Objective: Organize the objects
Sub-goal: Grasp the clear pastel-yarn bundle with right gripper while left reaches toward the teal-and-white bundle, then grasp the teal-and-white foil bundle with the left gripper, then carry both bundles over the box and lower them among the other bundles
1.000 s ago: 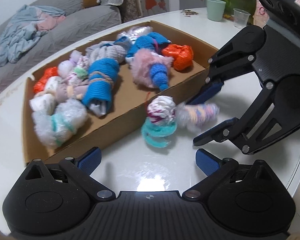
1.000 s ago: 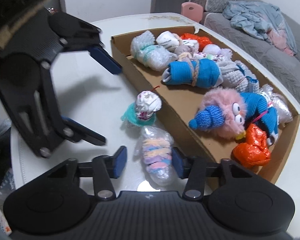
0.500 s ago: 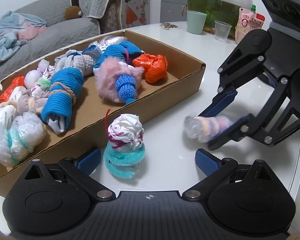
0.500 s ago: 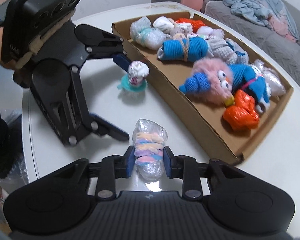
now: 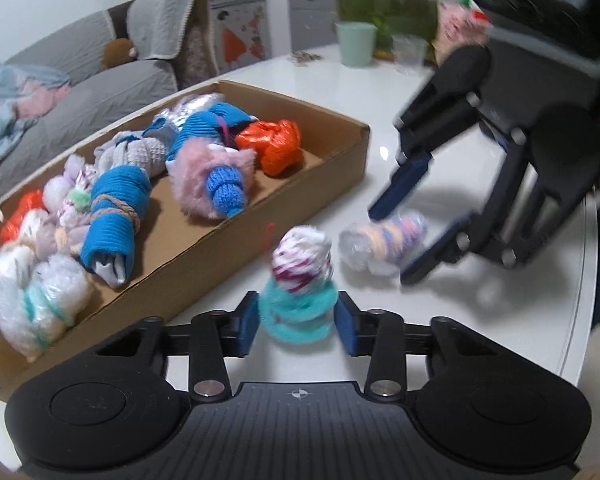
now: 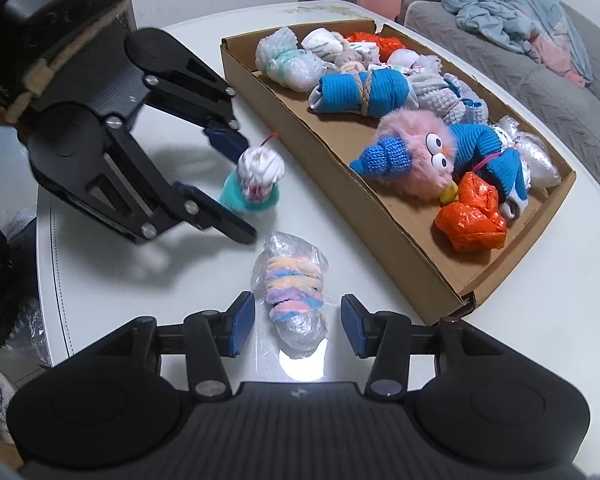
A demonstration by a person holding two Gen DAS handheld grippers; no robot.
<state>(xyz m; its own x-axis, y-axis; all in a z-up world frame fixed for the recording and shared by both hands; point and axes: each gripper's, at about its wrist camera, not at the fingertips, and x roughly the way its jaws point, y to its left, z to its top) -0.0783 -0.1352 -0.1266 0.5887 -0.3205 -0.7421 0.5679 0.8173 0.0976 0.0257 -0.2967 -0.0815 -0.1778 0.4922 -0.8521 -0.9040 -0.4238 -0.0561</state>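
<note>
The teal-and-white bundle (image 5: 298, 286) is clamped by the left gripper (image 5: 297, 322), jaws just closed in – the pastel bag (image 6: 296, 296) is let go by the right gripper (image 6: 298, 326), jaws just widened, pads apart from it.

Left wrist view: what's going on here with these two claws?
A person is sorting wrapped bundles beside a cardboard box already holding many. The left claw has just been closing and now pinches the teal-and-white bundle standing on the table. The right claw has just been opening; the pastel bundle lies loose between its jaws.
</note>
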